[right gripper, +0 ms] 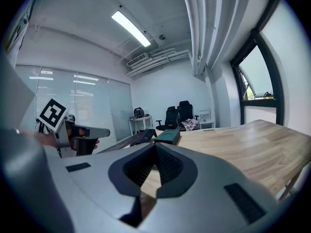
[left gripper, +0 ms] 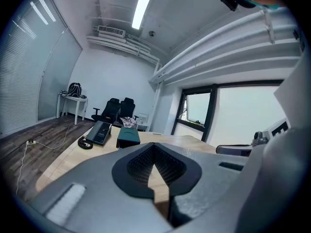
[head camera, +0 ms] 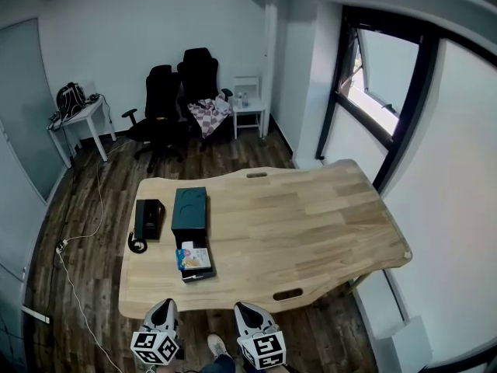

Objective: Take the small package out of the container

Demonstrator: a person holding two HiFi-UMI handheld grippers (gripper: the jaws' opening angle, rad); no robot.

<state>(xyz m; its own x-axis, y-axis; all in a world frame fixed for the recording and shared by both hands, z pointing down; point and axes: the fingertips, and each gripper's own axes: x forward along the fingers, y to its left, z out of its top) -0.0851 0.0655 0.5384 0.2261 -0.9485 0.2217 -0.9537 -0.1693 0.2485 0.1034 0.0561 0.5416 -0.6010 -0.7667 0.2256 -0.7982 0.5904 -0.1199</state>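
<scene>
A dark teal container [head camera: 190,207] lies on the wooden table [head camera: 311,216], left of its middle. Its near end is pulled open, and a small colourful package [head camera: 194,257] rests inside that open part. My left gripper [head camera: 165,306] and right gripper [head camera: 247,309] hang side by side just off the table's near edge, short of the container. Both are shut with nothing between the jaws. The left gripper view shows its closed tips [left gripper: 154,152] aimed at the container [left gripper: 128,136]. From the right gripper [right gripper: 155,149] the container [right gripper: 168,137] is far ahead. Neither gripper view shows the package.
A black flat box [head camera: 147,217] with a coiled cable [head camera: 137,245] lies left of the container. Two black office chairs [head camera: 175,99] and a small white table [head camera: 81,119] stand beyond the table. A white cable [head camera: 81,231] runs along the floor at left. Windows line the right wall.
</scene>
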